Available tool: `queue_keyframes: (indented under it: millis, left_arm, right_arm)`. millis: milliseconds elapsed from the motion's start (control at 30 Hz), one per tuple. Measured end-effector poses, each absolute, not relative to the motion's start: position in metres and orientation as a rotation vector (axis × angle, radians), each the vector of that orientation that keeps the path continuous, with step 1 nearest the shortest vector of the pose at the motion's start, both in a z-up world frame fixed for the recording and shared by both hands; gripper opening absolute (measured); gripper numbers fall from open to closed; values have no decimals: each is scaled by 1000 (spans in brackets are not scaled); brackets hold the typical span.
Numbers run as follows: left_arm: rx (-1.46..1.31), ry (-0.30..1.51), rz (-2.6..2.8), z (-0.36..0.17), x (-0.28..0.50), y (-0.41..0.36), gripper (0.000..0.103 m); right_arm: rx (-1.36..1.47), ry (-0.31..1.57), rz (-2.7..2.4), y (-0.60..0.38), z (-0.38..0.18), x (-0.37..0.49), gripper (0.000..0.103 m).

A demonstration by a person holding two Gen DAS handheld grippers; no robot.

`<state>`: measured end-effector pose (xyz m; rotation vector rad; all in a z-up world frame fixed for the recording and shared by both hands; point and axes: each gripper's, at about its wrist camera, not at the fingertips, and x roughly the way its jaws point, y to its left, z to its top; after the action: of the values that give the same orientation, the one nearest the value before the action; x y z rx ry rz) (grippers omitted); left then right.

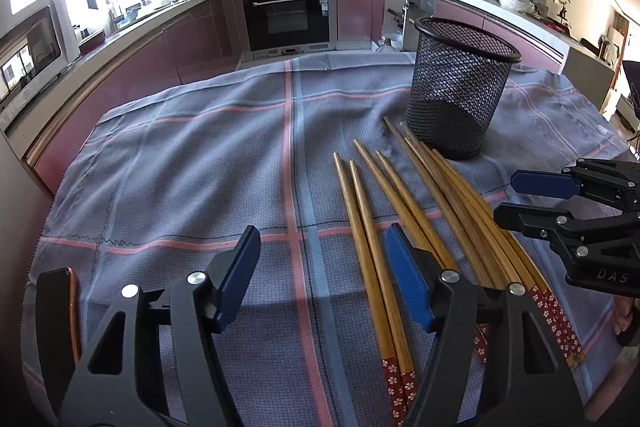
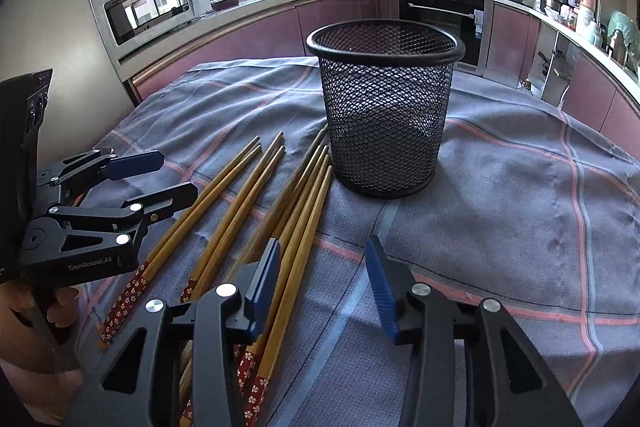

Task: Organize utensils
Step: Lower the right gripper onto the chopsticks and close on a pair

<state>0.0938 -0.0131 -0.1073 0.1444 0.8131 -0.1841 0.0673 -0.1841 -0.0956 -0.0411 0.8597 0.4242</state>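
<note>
Several wooden chopsticks [image 1: 420,207] with red flowered ends lie fanned on the grey checked cloth, tips toward an empty black mesh basket [image 1: 460,87]. My left gripper [image 1: 324,279] hovers open over the cloth. Its right finger stands above the bundle, the two leftmost sticks showing just inside it, and nothing is gripped. The right gripper [image 1: 520,201] reaches in from the right edge. In the right wrist view the chopsticks [image 2: 296,195] lie left of the basket [image 2: 384,115]. My right gripper [image 2: 322,287] is open over bare cloth, its left finger above the sticks. The left gripper [image 2: 176,179] is at the left.
The cloth [image 1: 200,167] covers a table with its far edge near the kitchen cabinets. A dark phone [image 1: 56,307] lies at the cloth's left edge. An oven [image 1: 286,11] and a microwave [image 2: 152,7] stand beyond. A hand [image 2: 60,303] holds the left gripper's grip.
</note>
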Motion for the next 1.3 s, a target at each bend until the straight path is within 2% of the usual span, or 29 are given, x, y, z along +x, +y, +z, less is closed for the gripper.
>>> queue_keyframes:
  millis: [133,300,600,767,833,867,900,933,967,1300]
  left_arm:
    - [138,858,-214,-110,95,-12,56]
    - [96,884,-256,-111,98,-4,51]
    - [73,927,-311,-111,105,3,42]
    - [154,934,-300,-112,107,-10,42]
    - [152,937,-301,-111,109,-12,33]
    - [147,939,-299,-111,110,-12,29]
    - [139,943,-296,-110,111,-12,21]
    - [130,946,-293,-109,112,-12,14]
    - [122,948,-289,-109,113,-13,11]
    - [41,925,-273,-101,106,-7,7]
  right_arm:
    - [-36,880,421,-186,-99,70,35]
    - [-35,897,420,-187,-104,72,27]
    - [-85,906,408,-179,-103,78,25]
    - [-124,903,406,-170,-104,82,25]
    - [-128,901,407,-169,-104,84,21]
    - [-126,900,411,-169,-104,84,16]
    - [-119,901,416,-170,-103,85,8]
    - [-108,906,428,-171,-103,85,6]
    - [-99,908,432,-172,-103,85,6]
    - [-42,871,474,-180,-92,75,5]
